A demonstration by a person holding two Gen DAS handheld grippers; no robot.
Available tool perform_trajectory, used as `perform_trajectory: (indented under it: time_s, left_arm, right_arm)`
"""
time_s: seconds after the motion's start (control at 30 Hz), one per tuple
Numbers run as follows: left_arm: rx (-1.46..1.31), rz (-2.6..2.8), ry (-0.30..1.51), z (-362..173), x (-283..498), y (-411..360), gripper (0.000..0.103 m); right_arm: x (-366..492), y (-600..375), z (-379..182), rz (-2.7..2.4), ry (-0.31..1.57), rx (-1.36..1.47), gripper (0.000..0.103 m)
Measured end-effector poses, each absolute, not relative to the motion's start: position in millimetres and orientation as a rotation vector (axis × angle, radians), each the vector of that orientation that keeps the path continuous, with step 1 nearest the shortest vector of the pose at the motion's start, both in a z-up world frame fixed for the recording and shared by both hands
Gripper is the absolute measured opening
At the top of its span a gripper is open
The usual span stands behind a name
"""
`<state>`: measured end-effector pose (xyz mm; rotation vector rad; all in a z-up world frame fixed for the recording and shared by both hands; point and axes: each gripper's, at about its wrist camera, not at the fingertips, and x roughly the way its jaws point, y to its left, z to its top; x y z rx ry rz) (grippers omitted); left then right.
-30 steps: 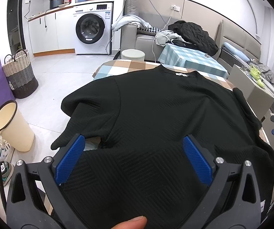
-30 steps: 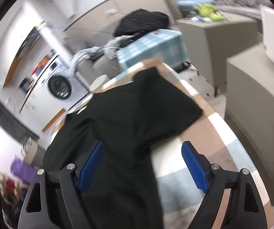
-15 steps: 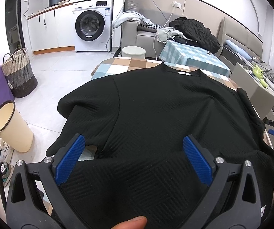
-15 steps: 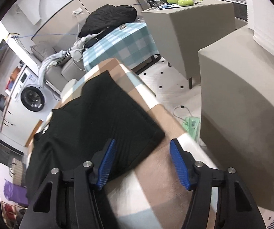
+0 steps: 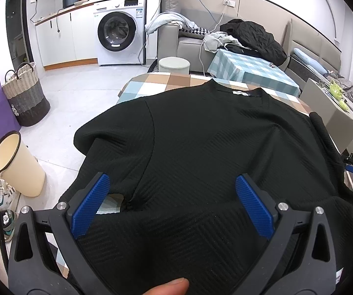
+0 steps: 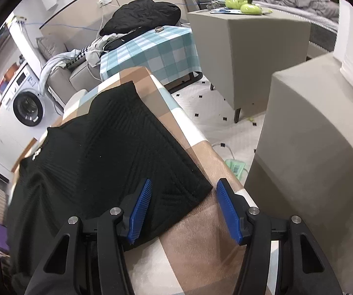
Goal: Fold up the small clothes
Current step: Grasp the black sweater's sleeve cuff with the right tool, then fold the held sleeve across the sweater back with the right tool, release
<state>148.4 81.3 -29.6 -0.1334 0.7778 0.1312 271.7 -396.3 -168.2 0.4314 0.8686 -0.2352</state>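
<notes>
A black textured sweater lies flat on the table with the checked cloth, collar at the far side. My left gripper hovers over its lower body, jaws wide open and nothing between the pads. A thumb shows at the bottom edge. In the right wrist view the sweater's right sleeve lies along the table edge. My right gripper stands open low over the cuff end: the left pad is over the fabric, the right pad beyond the cuff corner over bare cloth. The pads do not press on the sleeve.
A cream bin and a woven basket stand on the floor at the left. Grey cabinets stand close to the table's right side. A second checked table, a stool and a washing machine are beyond.
My right gripper has swung down and to the right, onto the sleeve's cuff end, and its jaws have narrowed. The left gripper has shifted a little over the sweater and stays wide open.
</notes>
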Motion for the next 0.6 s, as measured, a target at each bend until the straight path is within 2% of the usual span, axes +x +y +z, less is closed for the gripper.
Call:
perform_trajectory:
  time_s: [0.07,0.13,0.2,0.3,0.6]
  left_arm:
    - [-0.132,0.133,0.779,-30,151,81,0.102]
    - [-0.131,0.129,0.779,-30,151,81,0.102]
    - [-0.125,0.125,0.777,-31,152,80,0.102]
    - [-0.117,0.124,0.775,-31,154,79,0.102]
    - [-0.126,0.12,0.773,-33,151,78,0.102]
  right_arm:
    - [274,-390,-169,-0.239,0.871,0.379,0.047]
    - [276,-387,-170,-0.248,0.866,0.359,0.028]
    - [276,-392,-171,-0.232,0.858,0.387,0.014]
    - [269,-398,-166,-0.219,0.816,0.43,0.009]
    - [230,-428,-118,-0.216,0.578,0.572,0.008]
